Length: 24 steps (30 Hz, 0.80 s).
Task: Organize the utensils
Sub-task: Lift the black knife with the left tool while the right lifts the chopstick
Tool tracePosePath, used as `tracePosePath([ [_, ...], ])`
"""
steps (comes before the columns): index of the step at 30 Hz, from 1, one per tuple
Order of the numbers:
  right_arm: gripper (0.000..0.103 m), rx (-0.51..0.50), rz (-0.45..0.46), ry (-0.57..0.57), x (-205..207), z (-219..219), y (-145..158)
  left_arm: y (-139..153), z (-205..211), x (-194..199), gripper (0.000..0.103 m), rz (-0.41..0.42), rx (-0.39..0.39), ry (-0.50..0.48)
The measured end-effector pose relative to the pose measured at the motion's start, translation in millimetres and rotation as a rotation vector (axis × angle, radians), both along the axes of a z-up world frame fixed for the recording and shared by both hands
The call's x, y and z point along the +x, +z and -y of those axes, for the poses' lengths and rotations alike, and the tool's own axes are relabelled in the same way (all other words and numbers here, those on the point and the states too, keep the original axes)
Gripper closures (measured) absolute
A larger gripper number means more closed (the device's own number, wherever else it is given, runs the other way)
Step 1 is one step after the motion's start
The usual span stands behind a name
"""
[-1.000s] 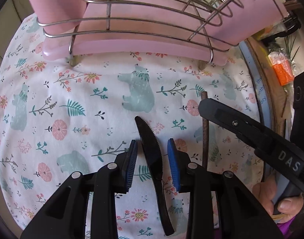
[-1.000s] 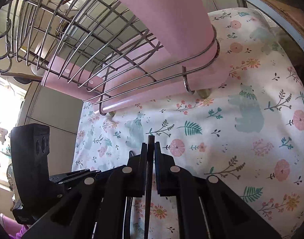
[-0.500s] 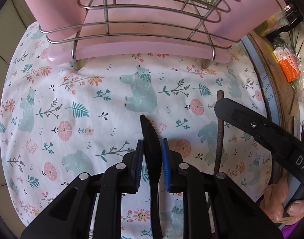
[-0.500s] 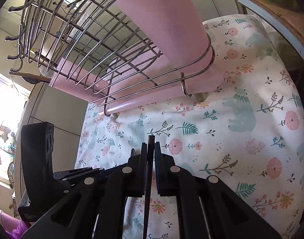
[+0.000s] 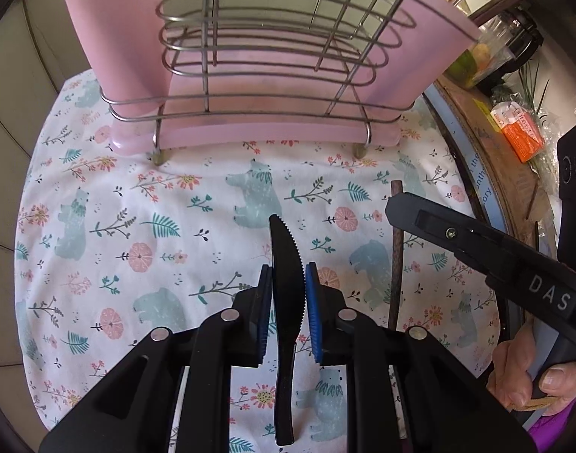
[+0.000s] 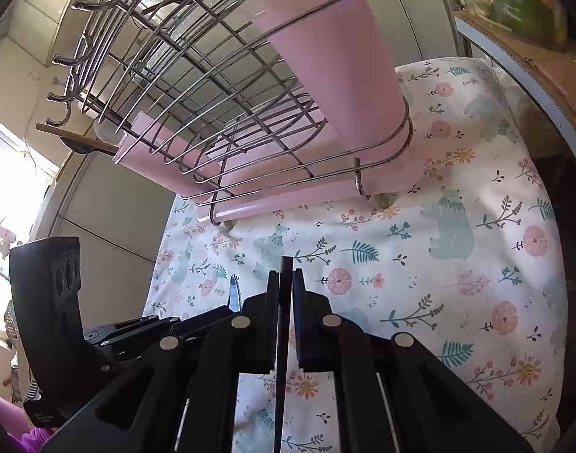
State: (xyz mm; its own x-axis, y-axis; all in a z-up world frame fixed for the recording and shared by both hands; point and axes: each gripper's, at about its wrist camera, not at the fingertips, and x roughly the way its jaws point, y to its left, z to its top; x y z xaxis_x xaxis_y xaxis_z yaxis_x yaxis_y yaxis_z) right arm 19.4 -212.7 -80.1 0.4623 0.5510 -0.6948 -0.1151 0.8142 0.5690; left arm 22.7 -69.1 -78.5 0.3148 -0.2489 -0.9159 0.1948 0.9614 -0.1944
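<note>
Left gripper (image 5: 288,283) closing its blue pads (image 5: 312,304) on a black plastic knife (image 5: 285,294), serrated tip pointing ahead past the fingers, wire rack with pink cups (image 5: 272,75) standing far ahead on the floral cloth (image 5: 136,226), right gripper (image 5: 476,249) reaching in at the right over a brown stick (image 5: 396,249).

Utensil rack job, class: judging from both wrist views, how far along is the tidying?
Done: some utensils already stand in the wire rack, their handles showing at its top. In hand: the left gripper is shut on the black knife, and the right gripper is shut on the brown chopstick, both above the floral cloth. Left: neither piece has reached the pink cups yet.
</note>
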Motion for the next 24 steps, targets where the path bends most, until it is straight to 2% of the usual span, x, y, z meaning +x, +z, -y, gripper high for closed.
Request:
tracePosePath([
  [12,0.096,-0.033,0.048,0.004,-10,-11,18,28,-28,-22,0.086,0.09,-0.034,0.024],
  [24,0.096,-0.079,0.125,0.006,-24,-18,38,38,-42,-39,0.086,0.155,-0.044,0.041],
])
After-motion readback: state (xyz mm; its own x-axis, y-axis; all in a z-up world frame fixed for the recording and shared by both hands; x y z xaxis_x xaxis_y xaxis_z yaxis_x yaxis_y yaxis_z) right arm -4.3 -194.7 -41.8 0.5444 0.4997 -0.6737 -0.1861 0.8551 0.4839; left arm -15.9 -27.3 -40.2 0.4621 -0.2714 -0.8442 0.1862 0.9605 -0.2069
